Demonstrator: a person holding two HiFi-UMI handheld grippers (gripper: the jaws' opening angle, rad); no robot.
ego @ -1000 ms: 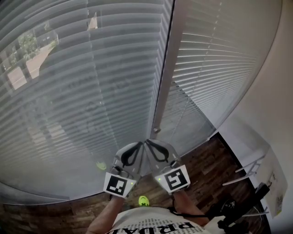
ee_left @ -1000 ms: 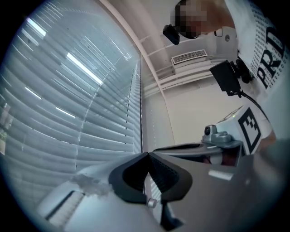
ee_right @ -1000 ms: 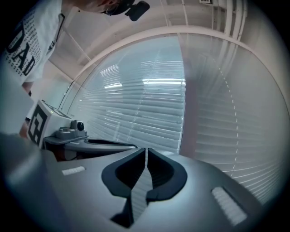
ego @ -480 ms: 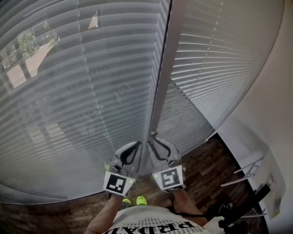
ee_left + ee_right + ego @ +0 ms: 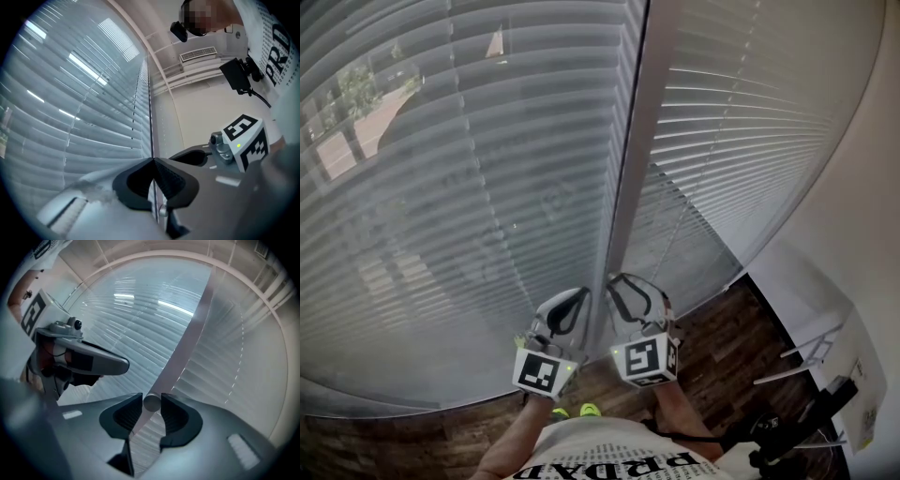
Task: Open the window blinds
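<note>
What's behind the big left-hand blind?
Gaps at the upper left of the grey slatted left blind show green trees and reddish paving outside. Elsewhere its slats hide whatever lies beyond.

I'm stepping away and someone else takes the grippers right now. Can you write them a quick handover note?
Left gripper: shut on a thin cord beside the blinds.
Right gripper: jaws have just been opening; now apart, with the lower end of the wand between them, unclamped.
Blinds: lowered, and they look mostly closed.
Done: both grippers are at the controls.
Left: probably grip the wand and twist it, or pull the cord, to open the blinds.
</note>
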